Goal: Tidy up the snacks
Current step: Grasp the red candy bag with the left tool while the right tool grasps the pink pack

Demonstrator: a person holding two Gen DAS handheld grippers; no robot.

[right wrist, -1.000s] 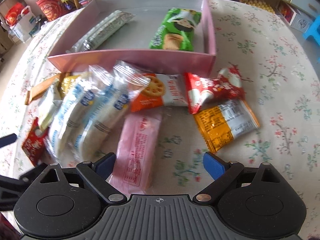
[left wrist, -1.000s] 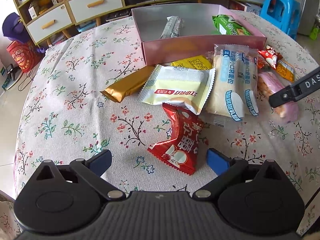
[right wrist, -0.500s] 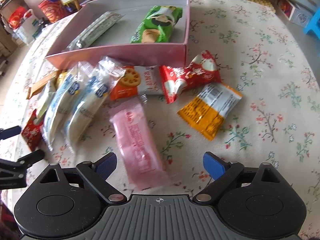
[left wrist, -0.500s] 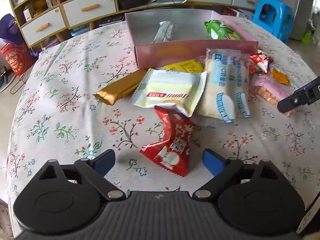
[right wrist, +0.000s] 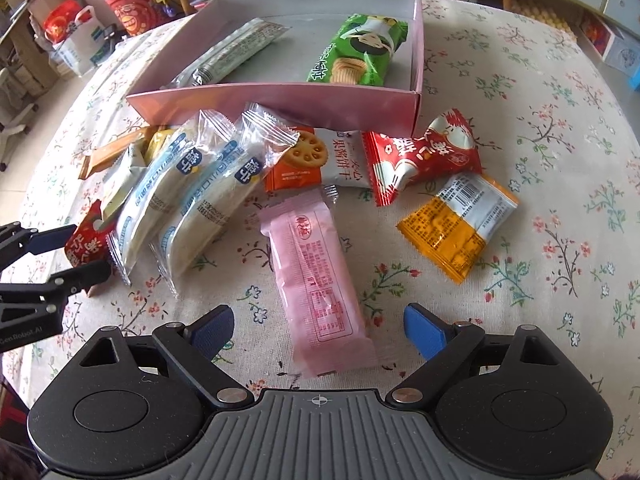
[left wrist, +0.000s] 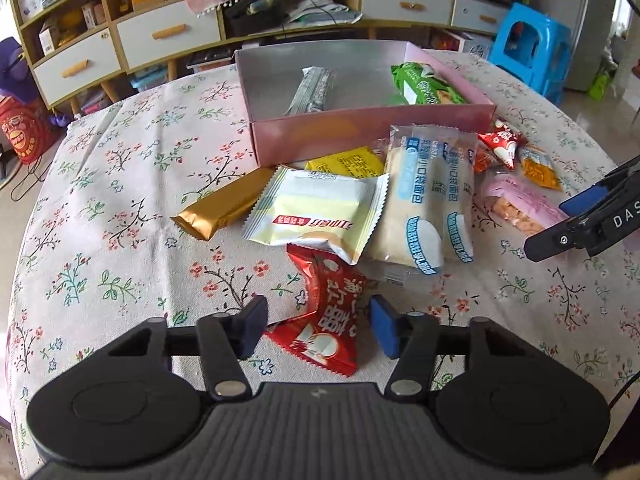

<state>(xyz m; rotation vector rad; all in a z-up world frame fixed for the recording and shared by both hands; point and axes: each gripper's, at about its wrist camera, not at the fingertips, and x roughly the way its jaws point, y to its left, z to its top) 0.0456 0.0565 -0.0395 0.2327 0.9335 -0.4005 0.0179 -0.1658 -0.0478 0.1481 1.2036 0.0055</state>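
A red snack packet [left wrist: 328, 312] lies on the floral tablecloth between the fingers of my left gripper [left wrist: 318, 326]. Its jaws are closing, and the pads stand right at the packet's edges without squeezing it. From the right wrist view the same packet [right wrist: 86, 240] and left gripper [right wrist: 66, 258] show at the far left. My right gripper [right wrist: 318, 330] is wide open, closing slightly, and straddles the near end of a pink packet [right wrist: 316, 280] without touching it. The pink box [right wrist: 280, 104] behind holds a green packet [right wrist: 356, 56] and a silver packet [right wrist: 232, 52].
Loose snacks crowd the box's front: a gold bar [left wrist: 224, 208], a white-yellow packet [left wrist: 320, 212], two clear bread packs [left wrist: 428, 200], a biscuit packet [right wrist: 312, 160], another red packet [right wrist: 424, 156] and an orange packet [right wrist: 460, 224]. A blue stool [left wrist: 532, 48] and drawers stand beyond the table.
My left jaws have narrowed from wide open to just around the red packet. The right gripper has shifted a little, so the pink packet now lies centred between its fingers.
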